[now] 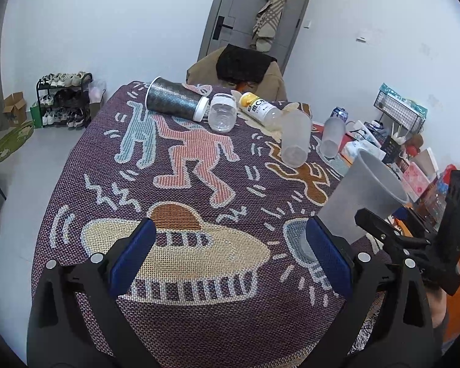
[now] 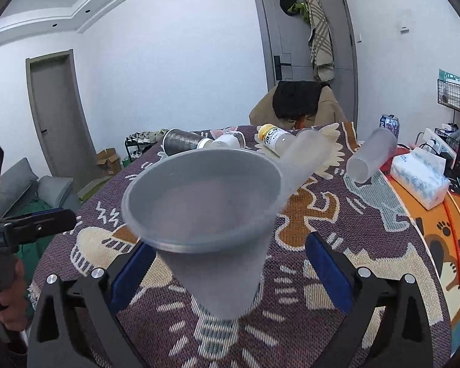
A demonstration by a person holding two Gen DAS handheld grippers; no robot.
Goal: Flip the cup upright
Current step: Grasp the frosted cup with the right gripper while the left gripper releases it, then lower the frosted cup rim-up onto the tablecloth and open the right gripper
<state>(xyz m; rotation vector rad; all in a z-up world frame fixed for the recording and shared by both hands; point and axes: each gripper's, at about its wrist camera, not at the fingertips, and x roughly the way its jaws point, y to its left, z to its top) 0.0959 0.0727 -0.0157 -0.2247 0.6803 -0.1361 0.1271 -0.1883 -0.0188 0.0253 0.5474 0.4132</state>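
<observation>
Frosted matt plastic cup (image 2: 205, 214), coarse woven cloth table cover (image 1: 199, 322), clear glossy plastic jar (image 1: 222, 116), blk plastic claw w/ blue pads (image 1: 132, 257)

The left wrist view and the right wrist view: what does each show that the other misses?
Only the left wrist view shows the shoe rack's front and the green floor mat. Only the right shows the second grey door and the tissue pack. Both show the frosted cup standing mouth up between the right hand-held gripper's open fingers, and the patterned cloth.
</observation>
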